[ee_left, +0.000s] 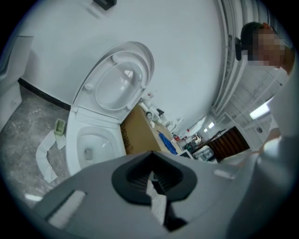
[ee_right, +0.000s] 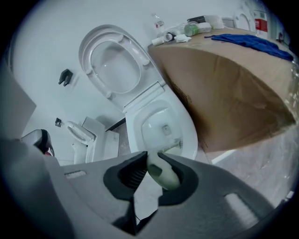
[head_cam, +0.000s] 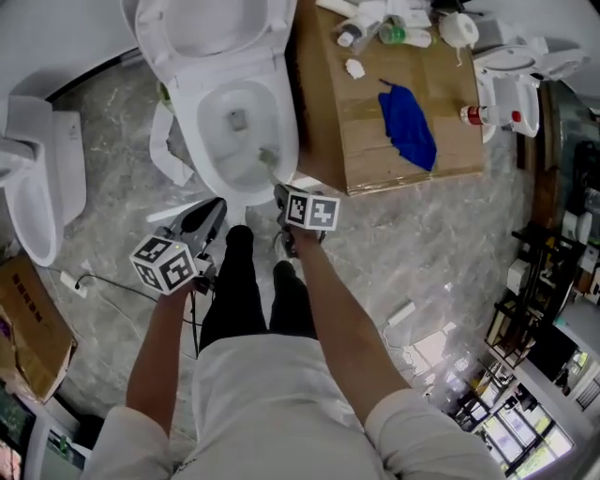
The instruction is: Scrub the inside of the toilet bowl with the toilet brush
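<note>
**Q:** Which large fixtures are shown?

**A:** A white toilet (head_cam: 234, 122) is seen at the far centre of the marble floor (head_cam: 422, 253), with its seat and lid (head_cam: 202, 28) raised toward the wall. A cardboard counter (head_cam: 375, 159) is set just beside it on the right. A second white toilet (head_cam: 37, 178) is seen at the left, well apart from the first.

**Q:** What is carried by the counter?

**A:** A blue cloth (head_cam: 408, 127) is laid near its middle. Bottles and small white items (head_cam: 384, 23) are grouped along its far edge.

**Q:** How are the two tools held?

**A:** Both are held at the near side of the bowl, above the person's dark trouser legs (head_cam: 253, 291). The left tool (ee_left: 152, 173) is clenched on nothing, with its jaws met at the tips, and is pointed toward the toilet from the near left. The right tool (ee_right: 156, 167) is clamped on the pale handle of the toilet brush (ee_right: 162, 172).

**Q:** Where is the toilet brush located?

**A:** Its handle is gripped between the right tool's jaws, just short of the near rim. Its head (head_cam: 268, 157) is seen inside the bowl, at the near right, apart from the drain opening (head_cam: 237, 119).
</note>
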A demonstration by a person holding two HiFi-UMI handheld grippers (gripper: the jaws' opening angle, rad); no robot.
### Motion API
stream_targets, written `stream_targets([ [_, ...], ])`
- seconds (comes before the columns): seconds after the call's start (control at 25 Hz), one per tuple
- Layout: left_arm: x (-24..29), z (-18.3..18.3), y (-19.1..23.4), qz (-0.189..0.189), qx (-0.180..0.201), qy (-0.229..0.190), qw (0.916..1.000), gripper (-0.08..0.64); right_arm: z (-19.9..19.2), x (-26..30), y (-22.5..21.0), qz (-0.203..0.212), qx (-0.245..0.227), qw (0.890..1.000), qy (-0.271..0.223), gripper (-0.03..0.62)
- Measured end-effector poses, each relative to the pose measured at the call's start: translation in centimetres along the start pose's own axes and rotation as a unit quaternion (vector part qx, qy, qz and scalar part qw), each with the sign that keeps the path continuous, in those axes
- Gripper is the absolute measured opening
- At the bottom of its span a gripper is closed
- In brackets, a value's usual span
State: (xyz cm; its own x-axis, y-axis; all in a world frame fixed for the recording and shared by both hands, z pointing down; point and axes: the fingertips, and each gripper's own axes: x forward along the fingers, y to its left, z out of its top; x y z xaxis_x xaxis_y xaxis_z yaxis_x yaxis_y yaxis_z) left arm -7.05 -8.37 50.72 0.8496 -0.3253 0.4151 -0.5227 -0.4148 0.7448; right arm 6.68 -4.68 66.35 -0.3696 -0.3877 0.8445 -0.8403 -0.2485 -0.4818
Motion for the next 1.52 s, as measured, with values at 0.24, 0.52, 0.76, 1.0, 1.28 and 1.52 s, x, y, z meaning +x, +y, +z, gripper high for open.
stream_targets([
  [0.24, 0.3, -0.9, -2.0, 0.001, 0.0, -0.004, 1.0, -0.006, -1.4, -1.7, -0.8, 0.01, 0.114, 0.993, -0.029, 0.063],
  [0.52, -0.7, -1.3, -2.1, 0.015, -0.008, -0.013, 0.9998, -0.006, -3.5, -2.1, -0.3, 0.032, 0.207, 0.977, -0.04, 0.063],
  [0.76, -1.9, -1.3, -0.6, 0.031, -0.017, -0.01, 0.9993, -0.008, -4.8, -2.1, 0.7, 0.06, 0.321, 0.943, -0.062, 0.063],
  [1.0, -1.7, -0.7, -0.1, 0.034, -0.016, -0.009, 0.9993, -0.007, -5.2, -0.7, 1.7, 0.096, 0.41, 0.904, -0.075, 0.063],
  [1.28, -1.6, -0.7, 0.7, 0.04, -0.019, -0.004, 0.999, -0.006, -4.1, 2.1, 3.5, 0.138, 0.43, 0.89, -0.065, 0.061],
  [1.52, -1.8, -0.8, 1.9, 0.049, -0.024, -0.002, 0.9985, -0.006, -1.5, 4.4, 5.8, 0.163, 0.275, 0.947, -0.027, 0.061],
])
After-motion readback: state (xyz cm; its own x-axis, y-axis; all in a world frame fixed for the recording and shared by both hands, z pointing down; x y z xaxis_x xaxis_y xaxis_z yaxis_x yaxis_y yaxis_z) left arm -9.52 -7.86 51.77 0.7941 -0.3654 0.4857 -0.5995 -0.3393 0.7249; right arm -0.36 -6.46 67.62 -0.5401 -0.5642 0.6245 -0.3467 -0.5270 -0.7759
